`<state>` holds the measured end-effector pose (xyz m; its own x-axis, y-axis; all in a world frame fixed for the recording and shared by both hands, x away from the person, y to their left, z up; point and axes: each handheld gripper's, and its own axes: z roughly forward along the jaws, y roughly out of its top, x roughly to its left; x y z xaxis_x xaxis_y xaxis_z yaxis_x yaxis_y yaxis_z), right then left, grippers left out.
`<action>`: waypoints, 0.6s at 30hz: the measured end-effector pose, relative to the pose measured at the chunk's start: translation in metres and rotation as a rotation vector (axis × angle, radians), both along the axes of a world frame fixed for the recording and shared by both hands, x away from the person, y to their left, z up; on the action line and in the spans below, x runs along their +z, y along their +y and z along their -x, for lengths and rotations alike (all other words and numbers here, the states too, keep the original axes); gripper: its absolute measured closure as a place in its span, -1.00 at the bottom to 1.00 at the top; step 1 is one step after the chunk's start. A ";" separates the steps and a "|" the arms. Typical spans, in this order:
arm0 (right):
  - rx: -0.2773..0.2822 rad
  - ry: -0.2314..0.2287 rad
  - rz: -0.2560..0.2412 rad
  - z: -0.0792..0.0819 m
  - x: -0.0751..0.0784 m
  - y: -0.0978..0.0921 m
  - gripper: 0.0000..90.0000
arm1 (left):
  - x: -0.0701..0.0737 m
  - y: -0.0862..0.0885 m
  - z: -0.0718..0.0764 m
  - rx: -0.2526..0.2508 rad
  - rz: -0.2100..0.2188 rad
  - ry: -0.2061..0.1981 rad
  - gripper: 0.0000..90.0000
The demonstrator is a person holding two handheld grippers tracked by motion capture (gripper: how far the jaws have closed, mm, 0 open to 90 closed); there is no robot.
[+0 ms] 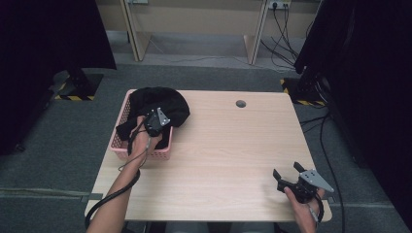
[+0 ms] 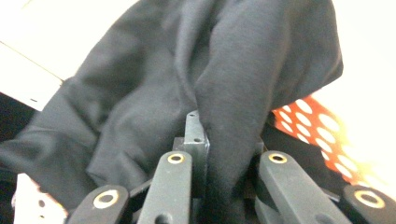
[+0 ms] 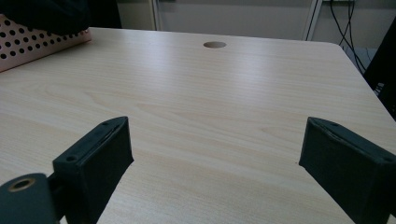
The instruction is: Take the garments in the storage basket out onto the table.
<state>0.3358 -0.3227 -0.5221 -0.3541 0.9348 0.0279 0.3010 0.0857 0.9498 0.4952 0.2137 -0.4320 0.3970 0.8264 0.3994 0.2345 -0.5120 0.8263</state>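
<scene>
A black garment (image 1: 158, 103) is heaped in a pink perforated basket (image 1: 163, 153) at the table's left edge. My left gripper (image 1: 155, 120) reaches into the basket from the near side. In the left gripper view the left gripper (image 2: 219, 140) is shut on a fold of the black garment (image 2: 243, 70), with the basket wall (image 2: 322, 135) showing behind at the right. My right gripper (image 1: 285, 170) hovers low over the table's near right corner, open. In its own view the right gripper (image 3: 215, 140) has nothing between its jaws.
The light wood table (image 1: 228, 141) has a round cable hole (image 1: 240, 103) near its far edge, seen as the hole (image 3: 215, 45) from the right gripper. The basket corner (image 3: 28, 46) lies far left. Dark curtains, stands and floor cables flank the table.
</scene>
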 end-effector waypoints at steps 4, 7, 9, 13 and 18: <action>0.000 0.000 0.000 0.000 0.000 0.000 -0.80 | 0.015 0.003 0.004 0.009 0.032 -0.072 0.81; 0.001 0.000 -0.001 0.000 0.000 0.000 -0.80 | 0.035 0.008 0.010 0.019 0.114 -0.157 0.81; 0.003 -0.001 -0.002 0.000 0.000 0.000 -0.80 | 0.045 0.010 0.013 0.011 0.153 -0.197 0.81; 0.005 -0.001 -0.003 0.000 0.000 0.000 -0.80 | 0.065 0.013 0.019 -0.013 0.216 -0.263 0.81; 0.003 0.001 -0.004 0.000 0.000 0.001 -0.80 | 0.097 0.018 0.021 -0.035 0.307 -0.328 0.81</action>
<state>0.3361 -0.3220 -0.5221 -0.3566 0.9337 0.0322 0.3019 0.0826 0.9498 0.4740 0.2317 -0.3354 0.3205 0.9144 0.2472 -0.0785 -0.2344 0.9690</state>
